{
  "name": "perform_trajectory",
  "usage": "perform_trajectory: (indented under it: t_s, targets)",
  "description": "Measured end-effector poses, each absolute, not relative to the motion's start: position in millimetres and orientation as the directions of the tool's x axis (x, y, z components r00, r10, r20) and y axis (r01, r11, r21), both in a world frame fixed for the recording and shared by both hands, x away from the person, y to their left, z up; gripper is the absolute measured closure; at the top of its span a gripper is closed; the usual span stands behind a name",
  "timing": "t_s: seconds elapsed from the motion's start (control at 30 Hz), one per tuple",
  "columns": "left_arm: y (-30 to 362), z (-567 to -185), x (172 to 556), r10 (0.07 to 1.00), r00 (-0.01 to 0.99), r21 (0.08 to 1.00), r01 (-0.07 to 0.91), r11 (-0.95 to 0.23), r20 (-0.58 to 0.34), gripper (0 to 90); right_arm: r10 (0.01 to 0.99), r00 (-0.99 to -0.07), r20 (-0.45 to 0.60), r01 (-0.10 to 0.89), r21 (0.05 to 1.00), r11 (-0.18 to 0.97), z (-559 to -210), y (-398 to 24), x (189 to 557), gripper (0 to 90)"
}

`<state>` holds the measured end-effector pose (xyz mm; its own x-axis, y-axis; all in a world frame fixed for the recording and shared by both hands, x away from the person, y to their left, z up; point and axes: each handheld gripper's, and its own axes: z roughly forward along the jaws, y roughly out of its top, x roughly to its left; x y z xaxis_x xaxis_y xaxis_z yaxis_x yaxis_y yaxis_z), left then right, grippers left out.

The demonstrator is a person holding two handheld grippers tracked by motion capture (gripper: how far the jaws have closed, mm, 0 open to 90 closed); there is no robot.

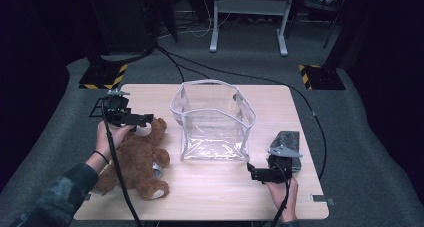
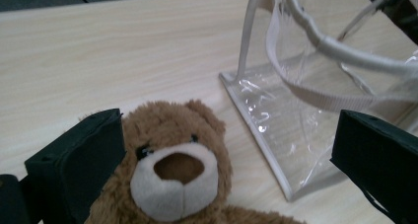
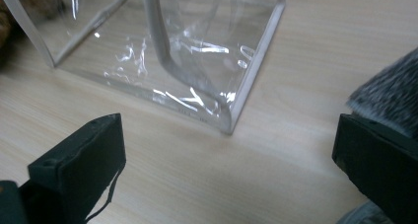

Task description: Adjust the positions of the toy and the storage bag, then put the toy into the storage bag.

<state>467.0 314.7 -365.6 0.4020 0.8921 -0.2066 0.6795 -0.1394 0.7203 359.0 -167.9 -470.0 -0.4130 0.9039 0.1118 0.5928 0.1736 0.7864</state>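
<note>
Between the wide-apart jaws of the left gripper lies a teddy bear — brown, fluffy, cream-muzzled.

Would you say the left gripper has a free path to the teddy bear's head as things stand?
Probably yes. The left gripper is open, its jaws standing on either side of the teddy bear's head with nothing between; the clear bag stands off to one side.

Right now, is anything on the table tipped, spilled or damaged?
Nothing spilled or broken. The brown plush teddy bear lies on its back at the table's left instead of sitting. The clear plastic bag with white trim stands upright, its rim bowed unevenly. Both look ordinary for soft items.
</note>
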Motion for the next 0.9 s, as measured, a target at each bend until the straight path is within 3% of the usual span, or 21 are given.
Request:
perform_trajectory:
  t_s: [0.37,0.6,0.9]
  targets:
    - [324,-389,453,0.916,0.364,0.681,0.715,-0.159,-0.168,0.0,0.915,-0.393,0.092,0.634,0.748,0.197,-519,-152,353,0.0]
    - [325,-396,448,0.925,0.33,0.679,0.724,-0.12,-0.188,0.0,0.92,-0.388,0.046,0.63,0.742,0.229,-527,-149,356,0.0]
    - [325,-412,449,0.931,0.329,0.624,0.764,-0.166,-0.156,0.0,0.921,-0.388,0.03,0.649,0.719,0.25,-530,-146,358,0.0]
